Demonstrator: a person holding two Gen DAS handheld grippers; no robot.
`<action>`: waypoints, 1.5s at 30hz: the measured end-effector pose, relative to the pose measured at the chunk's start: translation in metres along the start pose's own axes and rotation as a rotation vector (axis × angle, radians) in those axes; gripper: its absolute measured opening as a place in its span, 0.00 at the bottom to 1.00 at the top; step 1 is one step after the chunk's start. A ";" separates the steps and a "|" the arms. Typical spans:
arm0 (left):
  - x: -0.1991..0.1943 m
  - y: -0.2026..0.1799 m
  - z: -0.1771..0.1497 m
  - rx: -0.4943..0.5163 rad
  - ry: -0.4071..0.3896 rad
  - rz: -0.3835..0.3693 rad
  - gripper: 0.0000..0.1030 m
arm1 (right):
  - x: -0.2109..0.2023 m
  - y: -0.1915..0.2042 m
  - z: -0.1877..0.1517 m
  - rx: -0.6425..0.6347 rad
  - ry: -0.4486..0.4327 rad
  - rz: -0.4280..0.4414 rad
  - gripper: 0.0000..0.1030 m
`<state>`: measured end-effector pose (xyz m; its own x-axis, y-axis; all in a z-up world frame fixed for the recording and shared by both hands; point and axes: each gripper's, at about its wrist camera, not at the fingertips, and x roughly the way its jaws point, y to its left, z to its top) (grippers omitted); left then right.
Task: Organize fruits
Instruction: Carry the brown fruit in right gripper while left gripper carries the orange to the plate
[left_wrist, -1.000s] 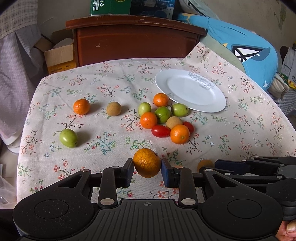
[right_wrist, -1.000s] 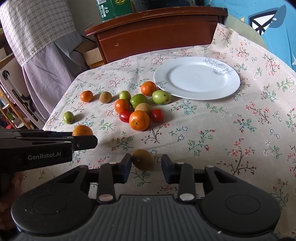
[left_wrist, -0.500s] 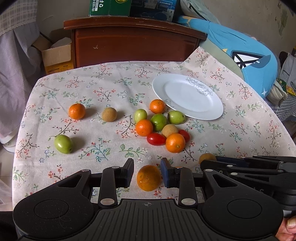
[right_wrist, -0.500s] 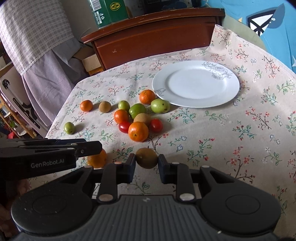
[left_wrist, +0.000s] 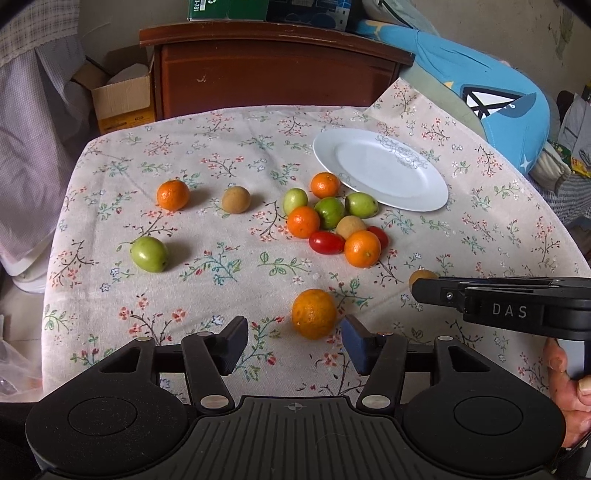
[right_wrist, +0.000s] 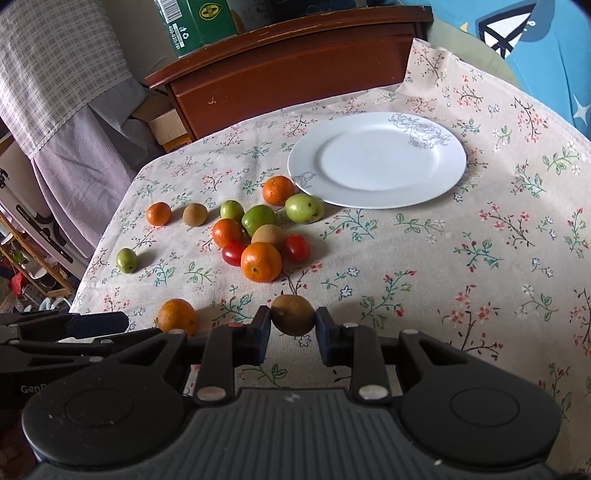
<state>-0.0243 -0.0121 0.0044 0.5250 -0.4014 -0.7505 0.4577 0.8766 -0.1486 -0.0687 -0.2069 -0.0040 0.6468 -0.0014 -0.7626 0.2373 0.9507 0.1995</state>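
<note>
My left gripper (left_wrist: 293, 341) is open; an orange (left_wrist: 314, 314) lies on the floral cloth just ahead of its fingers, free of them. It also shows in the right wrist view (right_wrist: 176, 316). My right gripper (right_wrist: 291, 330) is shut on a brown longan (right_wrist: 293, 314), held just above the cloth. A cluster of oranges, green fruits, red tomatoes and a longan (right_wrist: 260, 236) lies mid-table beside an empty white plate (right_wrist: 376, 158). A lone orange (left_wrist: 173, 194), a longan (left_wrist: 236, 199) and a green fruit (left_wrist: 149, 254) lie to the left.
A dark wooden cabinet (left_wrist: 273, 70) stands behind the table, with a cardboard box (left_wrist: 122, 96) at its left. A blue cushion (left_wrist: 491, 96) lies at the right. The table's left edge (left_wrist: 55, 236) drops to the floor.
My left gripper let the orange go onto the cloth, opened wide and drew back. My right gripper closed on the brown longan and lifted it slightly.
</note>
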 end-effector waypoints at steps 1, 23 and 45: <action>0.002 -0.002 0.001 0.004 -0.001 -0.002 0.54 | 0.000 0.000 0.000 0.000 0.000 -0.001 0.25; 0.016 -0.019 0.020 0.030 -0.039 -0.005 0.26 | -0.005 -0.010 0.015 0.057 -0.009 0.021 0.25; 0.068 -0.041 0.110 0.067 -0.040 -0.161 0.26 | 0.025 -0.063 0.095 0.089 -0.075 -0.049 0.25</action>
<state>0.0714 -0.1047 0.0303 0.4687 -0.5465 -0.6940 0.5839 0.7812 -0.2208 0.0020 -0.2960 0.0230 0.6848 -0.0737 -0.7250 0.3312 0.9177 0.2195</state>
